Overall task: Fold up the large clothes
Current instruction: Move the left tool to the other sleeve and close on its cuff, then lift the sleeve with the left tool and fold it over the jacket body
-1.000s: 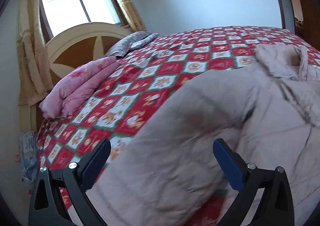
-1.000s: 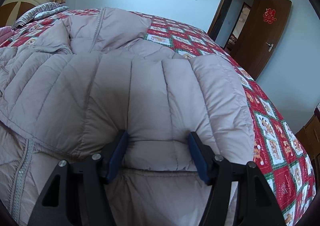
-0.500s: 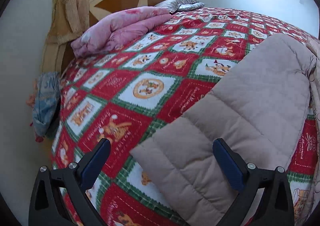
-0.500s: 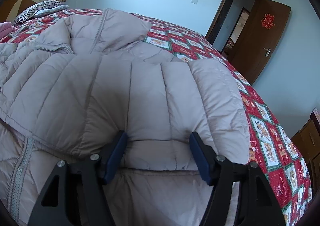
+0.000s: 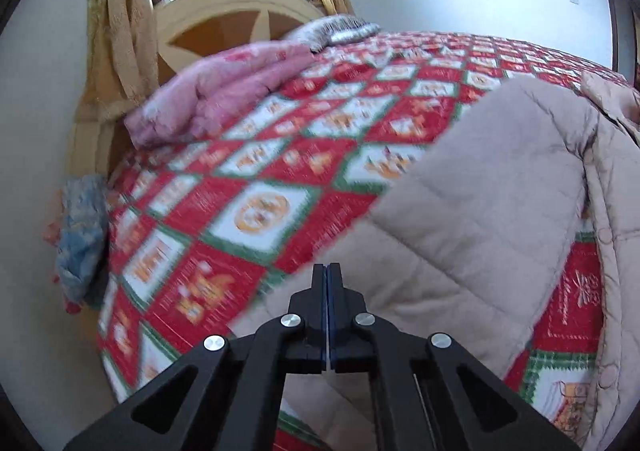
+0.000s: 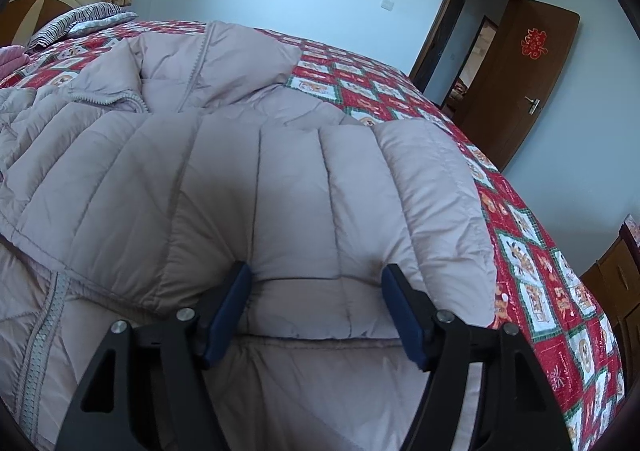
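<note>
A large pale pink quilted down jacket [image 6: 248,179] lies spread on the bed; its sleeve [image 5: 480,219] shows in the left wrist view. My left gripper [image 5: 327,271] is shut with its tips at the sleeve's cuff edge; whether cloth is between the pads cannot be seen. My right gripper [image 6: 316,287] is open, its blue pads [image 6: 230,303] pressed down on a folded sleeve that lies across the jacket's front. A grey zipper [image 6: 40,351] runs down at the lower left.
The bed has a red, white and green patterned cover [image 5: 256,203]. A folded pink quilt [image 5: 224,91] and striped pillow [image 5: 336,29] lie by the headboard [image 5: 224,23]. A blue cloth bundle [image 5: 80,243] hangs at the bed's left side. An open brown door [image 6: 520,71] stands at the right.
My left gripper has shut from wide open and moved in to the sleeve's cuff, with the view tilting up. My right gripper stays open on the folded sleeve.
</note>
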The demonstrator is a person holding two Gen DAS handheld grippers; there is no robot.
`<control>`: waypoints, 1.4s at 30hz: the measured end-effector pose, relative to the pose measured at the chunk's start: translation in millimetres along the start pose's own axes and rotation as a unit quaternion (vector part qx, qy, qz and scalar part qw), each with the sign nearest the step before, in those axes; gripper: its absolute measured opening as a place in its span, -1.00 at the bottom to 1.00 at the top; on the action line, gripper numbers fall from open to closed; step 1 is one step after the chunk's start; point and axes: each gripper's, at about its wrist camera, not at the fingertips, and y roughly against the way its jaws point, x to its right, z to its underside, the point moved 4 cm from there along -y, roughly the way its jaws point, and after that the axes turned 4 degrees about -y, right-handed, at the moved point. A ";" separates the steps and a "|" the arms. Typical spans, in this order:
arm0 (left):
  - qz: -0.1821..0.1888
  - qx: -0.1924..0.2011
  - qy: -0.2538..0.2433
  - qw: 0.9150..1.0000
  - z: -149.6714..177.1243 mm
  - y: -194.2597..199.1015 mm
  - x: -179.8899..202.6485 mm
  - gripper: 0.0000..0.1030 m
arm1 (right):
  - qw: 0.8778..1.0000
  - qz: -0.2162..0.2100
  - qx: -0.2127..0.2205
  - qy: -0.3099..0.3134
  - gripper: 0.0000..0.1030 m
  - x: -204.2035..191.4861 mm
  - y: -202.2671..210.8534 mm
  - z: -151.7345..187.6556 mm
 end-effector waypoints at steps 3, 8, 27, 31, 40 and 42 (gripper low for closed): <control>-0.025 0.031 0.009 0.999 -27.8 12.8 -24.0 -1.00 | 0.999 -0.047 -0.018 0.010 0.39 6.9 9.6 -0.5; -0.037 0.061 0.018 0.997 -62.3 28.6 -52.6 -1.00 | 0.998 -0.056 0.021 -0.016 0.54 41.2 38.9 4.3; 0.056 -0.056 0.105 0.991 46.0 -8.4 -23.7 0.77 | 0.998 -0.055 0.003 0.013 0.58 30.0 26.5 25.7; 0.086 -0.042 0.077 0.992 44.1 -10.8 -5.4 -0.64 | 0.999 -0.047 0.005 0.018 0.58 27.7 27.7 26.7; 0.041 0.072 0.030 0.996 -21.0 48.2 -12.9 -0.81 | 0.999 -0.037 0.014 0.022 0.61 27.1 30.3 27.7; 0.030 0.096 0.018 0.995 -42.7 60.7 -14.6 -0.81 | 0.999 -0.045 0.010 0.021 0.61 27.6 30.5 27.5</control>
